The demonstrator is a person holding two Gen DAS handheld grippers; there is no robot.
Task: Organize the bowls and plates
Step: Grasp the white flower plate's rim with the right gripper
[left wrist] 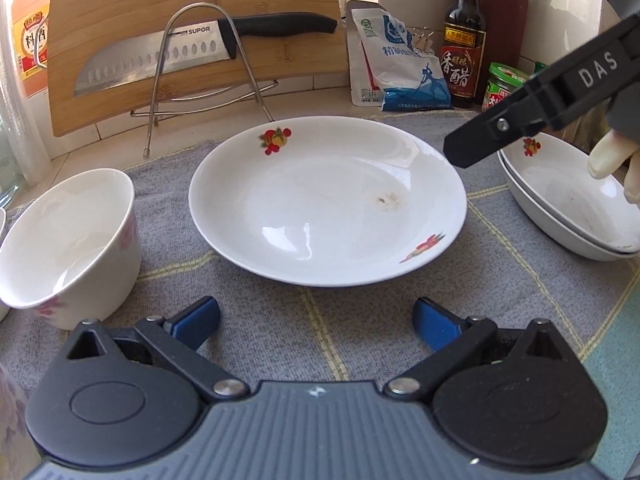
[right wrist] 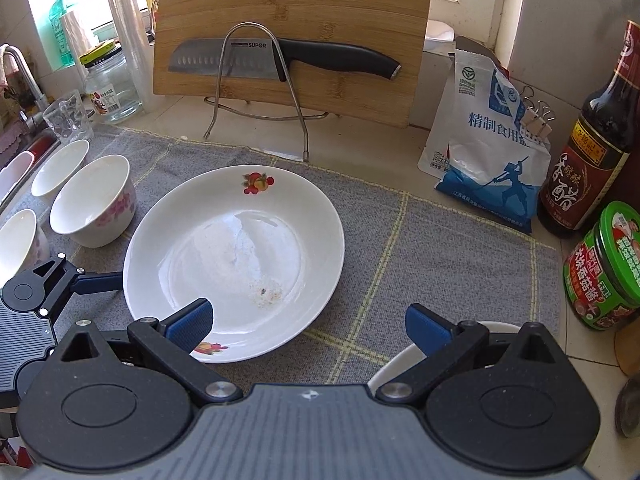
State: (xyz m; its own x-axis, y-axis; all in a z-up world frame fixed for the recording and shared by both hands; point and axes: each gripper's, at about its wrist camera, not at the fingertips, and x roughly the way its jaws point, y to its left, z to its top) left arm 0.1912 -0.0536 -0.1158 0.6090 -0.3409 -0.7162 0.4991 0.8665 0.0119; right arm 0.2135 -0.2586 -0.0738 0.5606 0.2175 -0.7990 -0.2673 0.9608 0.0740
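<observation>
A white plate with fruit prints [left wrist: 328,204] lies on the grey cloth [left wrist: 280,320]; it also shows in the right wrist view [right wrist: 234,256]. My left gripper [left wrist: 316,320] is open and empty just in front of the plate's near rim. My right gripper [right wrist: 308,326] is open and empty, its left finger over the plate's near rim. In the left wrist view the right gripper's finger [left wrist: 520,120] hangs above the plate's right edge. Two stacked plates [left wrist: 568,200] sit at the right. A white floral bowl [left wrist: 68,248] stands at the left, with other bowls [right wrist: 60,168] behind.
A bamboo cutting board [right wrist: 292,32] with a knife [right wrist: 280,62] in a wire rack [right wrist: 256,92] stands at the back. A salt bag [right wrist: 484,152], a vinegar bottle [right wrist: 592,152] and a green-lidded jar [right wrist: 604,268] stand at the right. A glass jar [right wrist: 112,88] and a tumbler [right wrist: 68,120] are by the sink.
</observation>
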